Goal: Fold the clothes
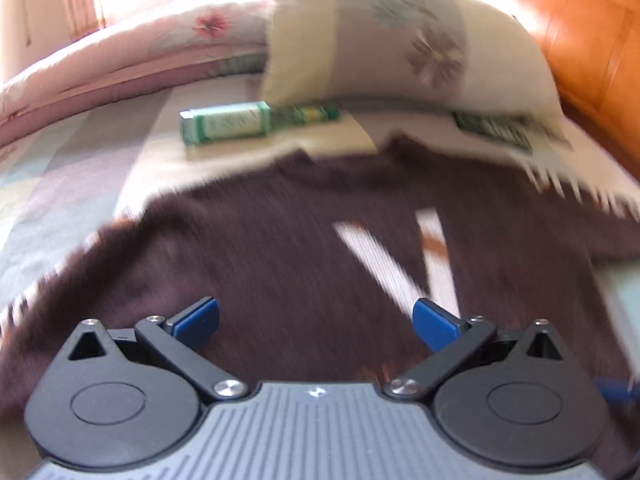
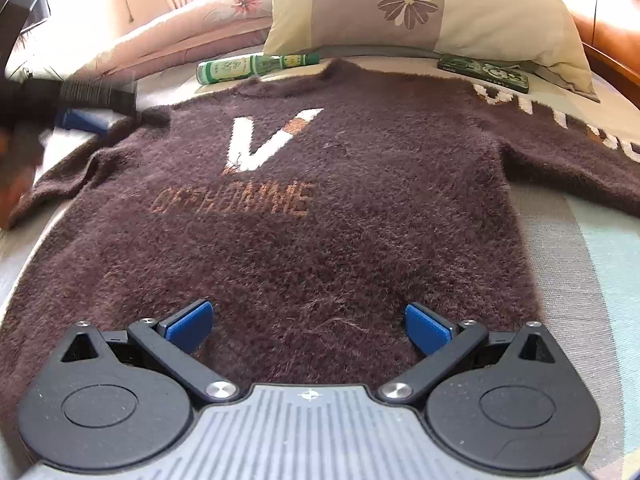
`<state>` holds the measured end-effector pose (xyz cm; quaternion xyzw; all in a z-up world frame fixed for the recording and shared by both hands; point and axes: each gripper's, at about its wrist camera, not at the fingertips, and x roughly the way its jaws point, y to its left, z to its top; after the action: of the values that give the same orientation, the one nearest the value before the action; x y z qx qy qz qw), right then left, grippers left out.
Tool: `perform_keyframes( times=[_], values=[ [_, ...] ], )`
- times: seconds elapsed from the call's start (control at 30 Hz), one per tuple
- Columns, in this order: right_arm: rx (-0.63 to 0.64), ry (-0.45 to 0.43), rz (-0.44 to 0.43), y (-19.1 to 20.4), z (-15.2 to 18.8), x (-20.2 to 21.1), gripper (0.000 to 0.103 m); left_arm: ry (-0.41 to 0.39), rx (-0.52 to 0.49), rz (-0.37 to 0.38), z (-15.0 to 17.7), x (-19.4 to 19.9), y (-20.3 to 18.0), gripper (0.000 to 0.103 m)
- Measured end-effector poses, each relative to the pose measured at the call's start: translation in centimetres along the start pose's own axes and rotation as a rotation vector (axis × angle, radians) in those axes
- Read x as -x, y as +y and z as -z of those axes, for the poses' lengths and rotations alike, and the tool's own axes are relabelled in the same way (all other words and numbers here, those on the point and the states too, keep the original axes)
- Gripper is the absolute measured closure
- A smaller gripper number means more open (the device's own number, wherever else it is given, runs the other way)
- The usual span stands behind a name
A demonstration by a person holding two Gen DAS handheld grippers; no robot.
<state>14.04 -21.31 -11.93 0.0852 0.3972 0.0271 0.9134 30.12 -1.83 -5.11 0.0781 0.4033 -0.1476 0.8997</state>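
The sweater lies spread flat, front up, on the bed, its collar toward the far pillow and its hem nearest the grippers. Nothing is folded yet, so the job looks to be at its start. The right gripper hangs over the near hem with its fingers spread wide and nothing between them. The left gripper is likewise wide open and empty; its view is smeared, so it seems to be moving over the left side of the garment.

To fold well, I'd say each gripper should pinch a single clean edge, a sleeve end or a shoulder, and carry the sleeves in across the chest first. The far collar lies just beside a green bottle and a green packet, which a careless pull might drag along.

The knit is dark brown and fuzzy, with a white V and faint orange lettering on the chest, and white letters along the right sleeve.
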Motion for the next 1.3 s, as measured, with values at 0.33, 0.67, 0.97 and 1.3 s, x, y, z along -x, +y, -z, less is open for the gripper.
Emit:
perform_keyframes(
  times=[0.33, 0.67, 0.97, 1.3],
  values=[
    [0.130, -0.063, -0.012, 0.4, 1.7, 0.2, 0.000, 0.020, 0.067, -0.040, 9.3, 2.0, -2.2, 0.001],
    [0.177, -0.132, -0.025, 0.1, 3.7, 1.4, 0.000, 0.072, 0.063, -0.025, 14.6, 7.0, -3.1, 0.001],
    [0.183, -0.150, -0.005, 0.3, 4.8, 1.8, 0.000, 0.031, 0.069, 0.024, 9.1, 5.7, -0.7, 0.001],
    [0.173, -0.155, 0.022, 0.6, 4.8, 1.7, 0.000, 0.079, 0.008, 0.153, 9.4, 2.8, 2.3, 0.001]
  ],
)
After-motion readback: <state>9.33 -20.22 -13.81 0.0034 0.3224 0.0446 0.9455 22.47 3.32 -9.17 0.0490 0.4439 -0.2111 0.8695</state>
